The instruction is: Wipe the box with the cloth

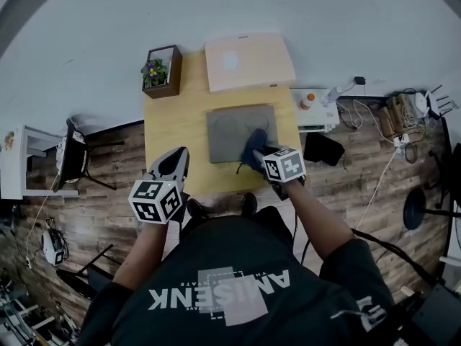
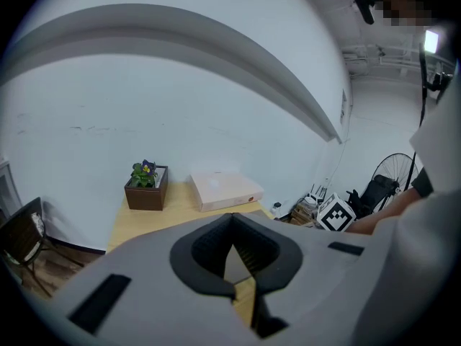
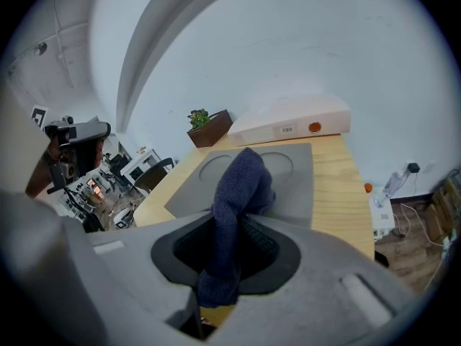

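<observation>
While the right gripper is clamped on the dark blue cloth, only a narrow fold is pinched between its jaws. A rounded bunch stands out past the tips and a loose tail hangs back behind them. The bunch sits over the near right corner of a flat grey slab with two shallow round recesses, which lies in the middle of the table. Whether the cloth is pressed onto the slab or just above it cannot be told.

A pale box lies at the far edge of the table, just behind the slab. A wooden planter with small flowers stands at the far left corner. The slab may itself be the box meant, since the cloth is on it.

The left gripper hovers over the near left edge of the table, jaws together on nothing, clear of both slab and box.

With so thin a bite, a firm drag could pull the cloth out of the jaws, or fold the bunch under so that bare jaw tips scrape the surface. Nothing is bracing the slab or the box. A forward stroke could push the slab into the box, or shove either one askew toward the table's edge.
</observation>
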Motion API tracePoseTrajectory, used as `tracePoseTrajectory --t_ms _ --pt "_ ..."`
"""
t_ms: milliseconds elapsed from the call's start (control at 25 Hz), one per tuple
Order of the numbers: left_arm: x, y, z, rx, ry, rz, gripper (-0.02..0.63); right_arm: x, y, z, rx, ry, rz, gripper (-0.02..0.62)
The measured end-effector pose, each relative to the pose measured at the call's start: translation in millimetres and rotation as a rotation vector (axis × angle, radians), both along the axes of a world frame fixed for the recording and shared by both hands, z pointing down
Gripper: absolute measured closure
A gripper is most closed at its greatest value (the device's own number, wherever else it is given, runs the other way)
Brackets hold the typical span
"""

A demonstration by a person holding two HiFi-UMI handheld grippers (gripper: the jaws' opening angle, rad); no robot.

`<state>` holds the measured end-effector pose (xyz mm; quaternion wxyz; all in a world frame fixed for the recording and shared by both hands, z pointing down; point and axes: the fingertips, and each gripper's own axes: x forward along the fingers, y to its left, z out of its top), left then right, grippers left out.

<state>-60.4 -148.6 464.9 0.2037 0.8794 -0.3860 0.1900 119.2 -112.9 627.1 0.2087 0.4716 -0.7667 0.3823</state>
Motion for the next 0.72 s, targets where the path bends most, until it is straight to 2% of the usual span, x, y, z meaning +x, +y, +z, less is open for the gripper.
tracePoseTrajectory --t_ms 400,560,720 --pt "27 -1 -2 0.008 0.017 0.067 0.604 48 18 1 -0.030 0.026 0.087 0.517" --pt "24 -10 -6 0.014 0.027 0.088 0.604 60 25 3 -0.045 0.043 0.132 0.517" --pt "14 -20 -7 0.008 0.046 0.101 0.604 79 34 6 -0.081 0.106 0.205 0.515"
